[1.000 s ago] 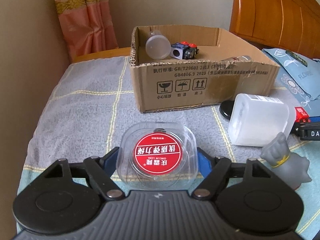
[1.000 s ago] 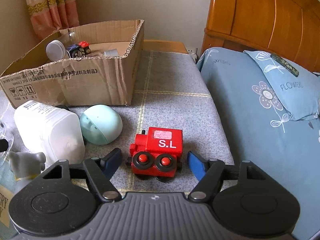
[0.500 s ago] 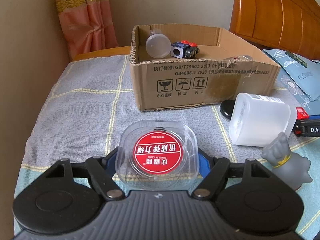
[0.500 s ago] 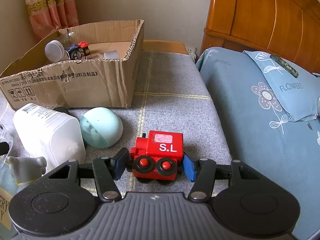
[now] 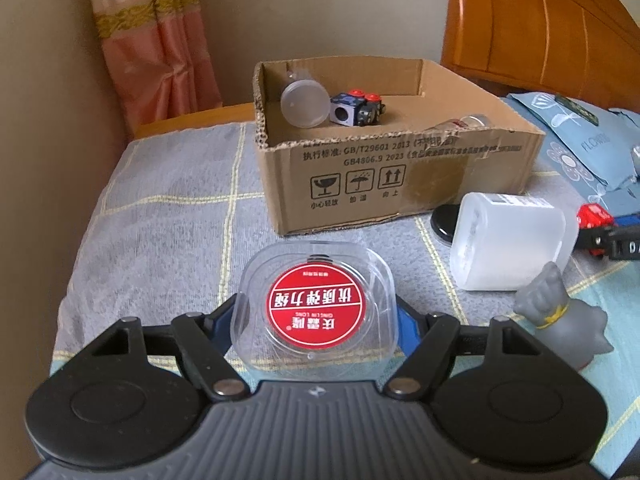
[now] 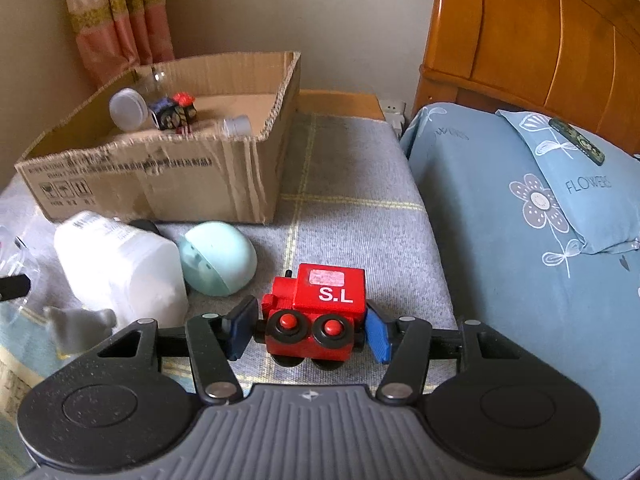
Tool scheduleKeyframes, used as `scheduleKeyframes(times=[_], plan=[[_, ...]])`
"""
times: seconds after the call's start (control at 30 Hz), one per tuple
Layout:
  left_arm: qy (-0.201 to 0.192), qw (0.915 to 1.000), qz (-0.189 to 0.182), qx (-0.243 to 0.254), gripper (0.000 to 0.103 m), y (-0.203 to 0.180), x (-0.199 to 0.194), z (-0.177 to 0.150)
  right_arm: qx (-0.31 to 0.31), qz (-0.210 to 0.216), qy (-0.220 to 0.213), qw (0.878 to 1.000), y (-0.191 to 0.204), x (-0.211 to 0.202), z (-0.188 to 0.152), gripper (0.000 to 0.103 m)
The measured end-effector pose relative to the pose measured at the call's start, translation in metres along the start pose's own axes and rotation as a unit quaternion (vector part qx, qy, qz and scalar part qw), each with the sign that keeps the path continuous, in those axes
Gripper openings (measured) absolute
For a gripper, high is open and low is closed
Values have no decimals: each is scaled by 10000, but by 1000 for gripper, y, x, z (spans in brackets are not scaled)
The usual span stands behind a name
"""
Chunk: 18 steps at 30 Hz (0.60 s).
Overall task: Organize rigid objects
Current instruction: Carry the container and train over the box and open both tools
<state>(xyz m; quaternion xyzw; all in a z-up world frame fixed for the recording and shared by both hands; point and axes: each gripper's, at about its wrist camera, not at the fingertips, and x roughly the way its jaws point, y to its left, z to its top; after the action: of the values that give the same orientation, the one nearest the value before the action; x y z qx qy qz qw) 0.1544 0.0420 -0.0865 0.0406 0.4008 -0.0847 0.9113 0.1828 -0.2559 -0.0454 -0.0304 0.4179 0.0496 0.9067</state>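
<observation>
My left gripper (image 5: 316, 320) is shut on a clear plastic box with a round red label (image 5: 316, 304) and holds it above the grey blanket, short of the cardboard box (image 5: 392, 172). My right gripper (image 6: 310, 326) is shut on a red toy train marked S.L (image 6: 320, 312), lifted a little off the blanket. The cardboard box (image 6: 160, 176) holds a clear jar (image 5: 302, 100), a small dark toy train (image 5: 356, 109) and a small bottle (image 6: 236, 125).
A white plastic bottle (image 5: 512, 240) lies on its side right of the box, with a grey figurine (image 5: 560, 316) in front of it. A mint-green egg-shaped thing (image 6: 216, 258) lies beside the bottle. A blue pillow (image 6: 580, 176) and wooden headboard (image 6: 540, 40) stand to the right.
My right gripper closed on the red train and raised it slightly. My left gripper lifted the clear box a little and the view rose above the blanket.
</observation>
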Motion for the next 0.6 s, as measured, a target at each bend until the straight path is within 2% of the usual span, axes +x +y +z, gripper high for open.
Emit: scheduleKeyframes(times=[0.2,0.33,0.6], plan=[[79,9995,-254,186,74,0,-12,6,-54,130,-154,9998,3,-16,4,62],[136,9986,-413,302,74,1,-20,11,-144,382,-180,9990,6,-25,10,62],[131,9952,-722,649,74,-1,-41,32,-834,682,-219,9939,21,-42,24,62]])
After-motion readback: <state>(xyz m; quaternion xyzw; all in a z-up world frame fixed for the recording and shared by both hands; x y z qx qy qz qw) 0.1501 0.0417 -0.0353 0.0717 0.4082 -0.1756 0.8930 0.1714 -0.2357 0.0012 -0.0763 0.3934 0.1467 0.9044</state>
